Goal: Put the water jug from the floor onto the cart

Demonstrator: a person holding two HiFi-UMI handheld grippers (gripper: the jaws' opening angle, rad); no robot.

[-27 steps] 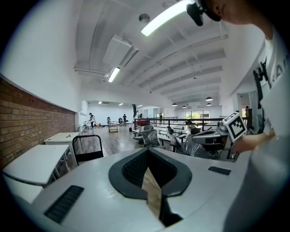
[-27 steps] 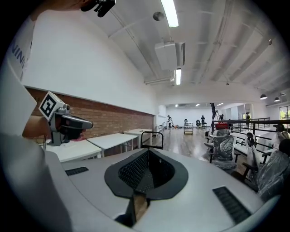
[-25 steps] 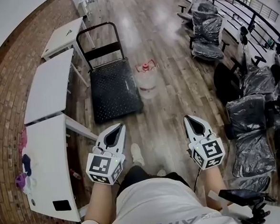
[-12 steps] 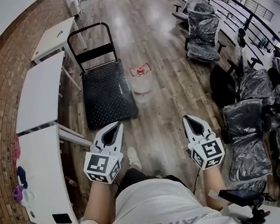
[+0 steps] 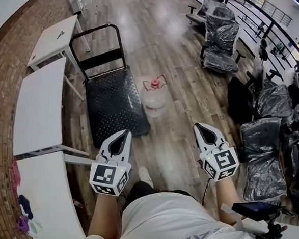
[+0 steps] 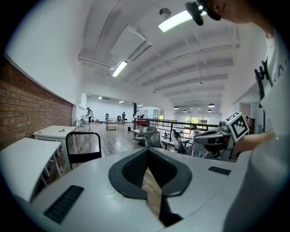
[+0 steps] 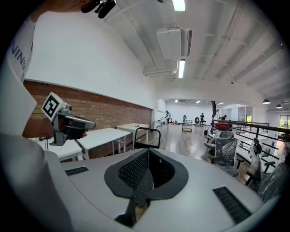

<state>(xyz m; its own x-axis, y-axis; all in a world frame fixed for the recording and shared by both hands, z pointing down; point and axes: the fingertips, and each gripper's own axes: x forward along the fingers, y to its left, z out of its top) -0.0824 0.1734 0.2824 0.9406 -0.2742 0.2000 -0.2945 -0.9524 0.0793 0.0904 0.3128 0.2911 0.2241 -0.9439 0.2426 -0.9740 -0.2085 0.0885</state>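
A clear water jug (image 5: 155, 94) with a red cap and red handle stands on the wood floor, just right of the black flat cart (image 5: 113, 106). The cart's upright push handle (image 5: 95, 43) is at its far end. Both grippers are held level in front of me, short of the jug and apart from it. My left gripper (image 5: 124, 134) is shut and empty, near the cart's near right corner. My right gripper (image 5: 200, 126) is also shut and empty, right of the jug. The cart's handle (image 6: 84, 146) shows in the left gripper view and again as the cart's handle (image 7: 147, 135) in the right gripper view; the jug is hidden in both.
White tables (image 5: 39, 106) line the brick wall on the left. Chairs wrapped in black plastic (image 5: 218, 40) and a railing (image 5: 265, 24) fill the right side. My shoe (image 5: 146, 175) is on the floor between the grippers. People stand far down the hall (image 7: 168, 117).
I have walked forward: the tables on the left have slid back past me, and the cart and jug look nearer. Both grippers stay shut and keep their place before my body.
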